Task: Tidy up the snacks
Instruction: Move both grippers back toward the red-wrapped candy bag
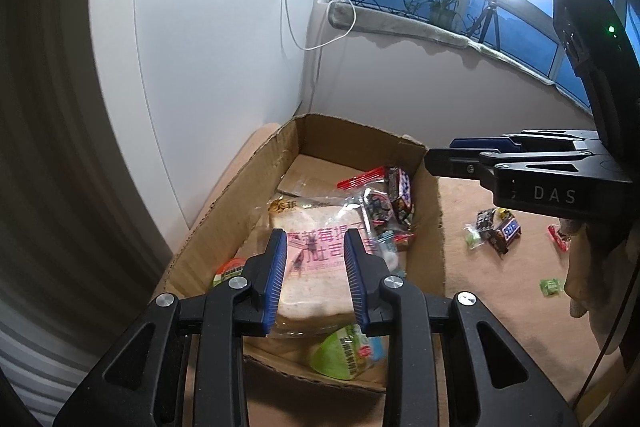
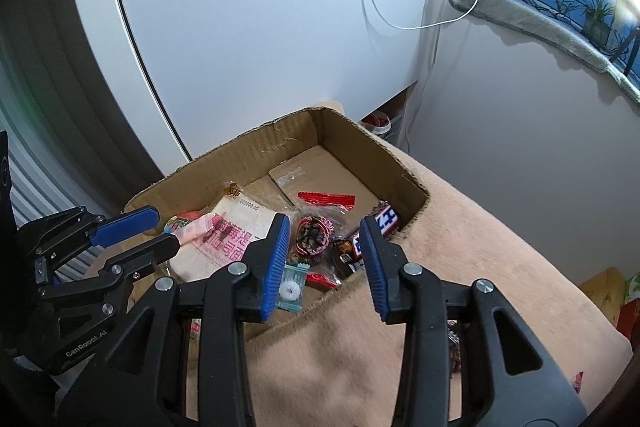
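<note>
With both claws released and nothing being gripped, the left gripper (image 1: 316, 275) and right gripper (image 2: 326, 263) are being held over the cardboard box (image 1: 236, 187), while loose snacks (image 1: 504, 229) on the right should be approached squarely.

Left gripper (image 1: 316, 267): angled downward, jaws parted, nothing gripped between the blue pads. Right gripper (image 2: 326, 255): angled downward, jaws parted wider, empty. A pale sleeve or glove, apparently, shows behind the right gripper.

"DAS" on the right gripper (image 1: 456, 157); "GenRobot.AI" on the left gripper (image 2: 156, 231).
</note>
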The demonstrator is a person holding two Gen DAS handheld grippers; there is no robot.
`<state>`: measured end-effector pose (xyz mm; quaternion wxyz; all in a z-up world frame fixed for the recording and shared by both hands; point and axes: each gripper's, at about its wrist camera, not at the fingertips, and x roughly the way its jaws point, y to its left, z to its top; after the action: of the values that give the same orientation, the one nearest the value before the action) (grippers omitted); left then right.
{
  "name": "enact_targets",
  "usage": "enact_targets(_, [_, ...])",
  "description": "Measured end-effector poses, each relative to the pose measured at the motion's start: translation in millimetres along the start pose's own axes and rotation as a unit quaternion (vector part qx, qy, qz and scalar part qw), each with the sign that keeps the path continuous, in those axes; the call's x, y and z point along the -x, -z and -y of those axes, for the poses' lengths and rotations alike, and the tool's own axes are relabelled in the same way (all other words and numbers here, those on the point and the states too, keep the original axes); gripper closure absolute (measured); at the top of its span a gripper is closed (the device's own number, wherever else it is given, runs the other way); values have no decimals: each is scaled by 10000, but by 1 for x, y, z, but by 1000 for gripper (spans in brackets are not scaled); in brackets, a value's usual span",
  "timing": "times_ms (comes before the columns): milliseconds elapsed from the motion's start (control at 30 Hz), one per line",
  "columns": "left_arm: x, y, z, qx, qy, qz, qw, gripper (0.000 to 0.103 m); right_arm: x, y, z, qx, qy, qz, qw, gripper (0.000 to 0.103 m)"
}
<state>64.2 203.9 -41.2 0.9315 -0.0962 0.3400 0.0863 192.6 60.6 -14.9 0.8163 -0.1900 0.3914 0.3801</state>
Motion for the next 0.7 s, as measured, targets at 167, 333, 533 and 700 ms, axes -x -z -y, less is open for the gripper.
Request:
enact_targets(167, [10, -1, 11, -61, 24, 83, 9999, 75, 17, 7, 8, -42, 25, 103, 9999, 65])
enact_targets(333, [19, -2, 28, -166, 82, 150, 9997, 75, 38, 17, 20, -116, 98, 226, 9996, 65])
enact_targets(533, [27, -2, 53, -293, 187, 202, 9992, 75, 62, 34, 40, -236, 200, 334, 9990, 65])
enact_targets(700, [27, 1, 75, -396, 316, 192, 9985, 75, 82, 53, 62, -374, 343, 383, 9980, 65])
